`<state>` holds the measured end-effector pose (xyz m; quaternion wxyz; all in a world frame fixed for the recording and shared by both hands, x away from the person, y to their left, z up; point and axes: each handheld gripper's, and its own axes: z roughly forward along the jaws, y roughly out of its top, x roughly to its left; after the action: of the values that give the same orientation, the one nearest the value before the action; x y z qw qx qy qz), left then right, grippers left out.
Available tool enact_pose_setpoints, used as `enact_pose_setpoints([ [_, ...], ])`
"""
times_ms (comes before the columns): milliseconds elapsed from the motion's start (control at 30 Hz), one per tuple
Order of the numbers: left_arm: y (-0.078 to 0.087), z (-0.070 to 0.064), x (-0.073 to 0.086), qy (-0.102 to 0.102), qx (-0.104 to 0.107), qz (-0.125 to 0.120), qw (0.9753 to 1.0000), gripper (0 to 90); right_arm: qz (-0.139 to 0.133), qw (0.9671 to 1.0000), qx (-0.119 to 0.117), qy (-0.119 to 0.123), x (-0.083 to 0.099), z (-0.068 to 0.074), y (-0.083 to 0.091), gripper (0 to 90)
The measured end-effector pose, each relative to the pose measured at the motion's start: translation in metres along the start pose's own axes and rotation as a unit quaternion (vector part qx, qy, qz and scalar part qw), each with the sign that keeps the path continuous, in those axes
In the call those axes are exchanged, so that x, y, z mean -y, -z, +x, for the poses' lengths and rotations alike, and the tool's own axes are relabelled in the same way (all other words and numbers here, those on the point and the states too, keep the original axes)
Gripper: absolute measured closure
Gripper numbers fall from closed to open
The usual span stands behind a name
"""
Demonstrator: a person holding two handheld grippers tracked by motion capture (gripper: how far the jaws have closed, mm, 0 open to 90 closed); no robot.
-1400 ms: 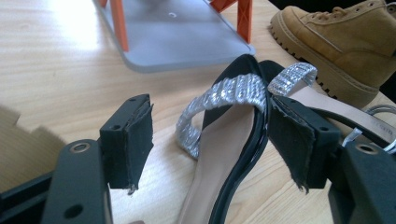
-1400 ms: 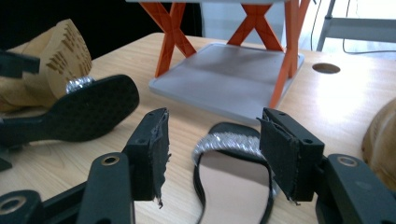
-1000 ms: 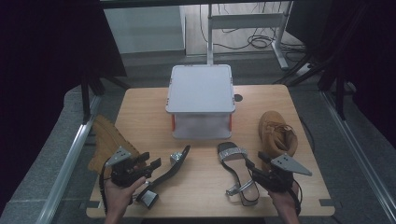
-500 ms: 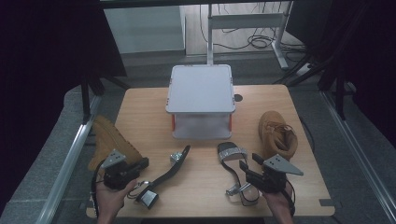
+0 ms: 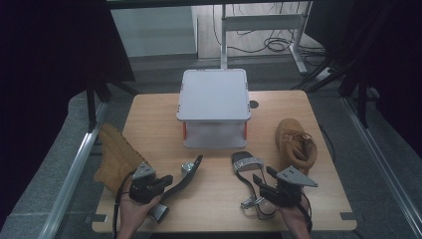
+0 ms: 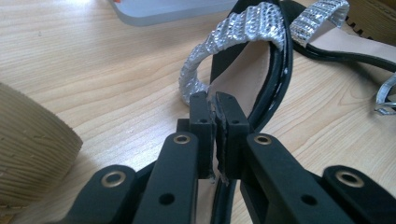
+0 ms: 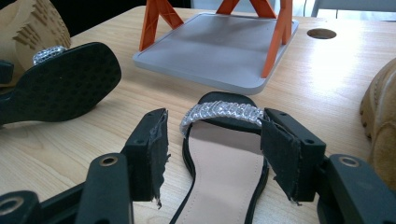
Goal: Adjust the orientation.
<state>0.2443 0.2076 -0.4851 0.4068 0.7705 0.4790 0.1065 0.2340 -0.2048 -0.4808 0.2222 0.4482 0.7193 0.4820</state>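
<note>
Two black sandals with glittery silver straps lie on the wooden table [image 5: 214, 201]. The left sandal [image 5: 188, 174] [image 6: 243, 70] is tipped on its side, and my left gripper [image 5: 168, 180] [image 6: 215, 105] is shut on the edge of its sole. In the right gripper view its black tread [image 7: 60, 84] faces me. The right sandal [image 5: 248, 169] [image 7: 224, 163] lies flat, sole down. My right gripper [image 5: 262, 188] [image 7: 217, 135] stands open, one jaw on each side of its footbed, just behind the toe strap.
A grey two-tier rack [image 5: 215, 94] [image 7: 219, 46] with orange legs stands mid-table behind the sandals. One tan boot [image 5: 114, 157] lies at the left edge, another [image 5: 296, 144] [image 7: 380, 121] at the right. A cable hole [image 5: 254, 104] is beside the rack.
My right gripper has shifted slightly left, over the flat sandal. The left gripper and its sandal have barely moved.
</note>
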Motion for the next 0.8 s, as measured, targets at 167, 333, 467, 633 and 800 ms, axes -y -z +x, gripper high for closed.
enact_pose_setpoints([
  [167, -0.002, 0.002, 0.002, 0.001, -0.002, 0.009, 1.0, 87.1, 0.0, 1.0, 0.0, 0.001, 0.0, 0.0, 0.0, 42.1],
  [333, -0.004, 0.001, 0.002, -0.001, -0.002, 0.017, 0.9999, 87.3, 0.004, 1.0, 0.0, 0.002, 0.002, 0.001, -0.001, 42.1],
  [467, -0.006, 0.0, 0.003, -0.005, 0.002, 0.026, 0.9996, 87.5, 0.005, 1.0, 0.0, 0.003, 0.003, 0.001, -0.002, 42.1],
  [633, -0.007, -0.006, 0.002, -0.014, 0.01, 0.036, 0.9992, 87.4, 0.007, 1.0, 0.001, 0.0, 0.004, 0.0, -0.003, 42.1],
  [800, -0.011, -0.019, 0.003, -0.026, 0.022, 0.05, 0.9982, 88.4, 0.007, 1.0, 0.002, 0.0, 0.005, -0.001, -0.003, 41.9],
])
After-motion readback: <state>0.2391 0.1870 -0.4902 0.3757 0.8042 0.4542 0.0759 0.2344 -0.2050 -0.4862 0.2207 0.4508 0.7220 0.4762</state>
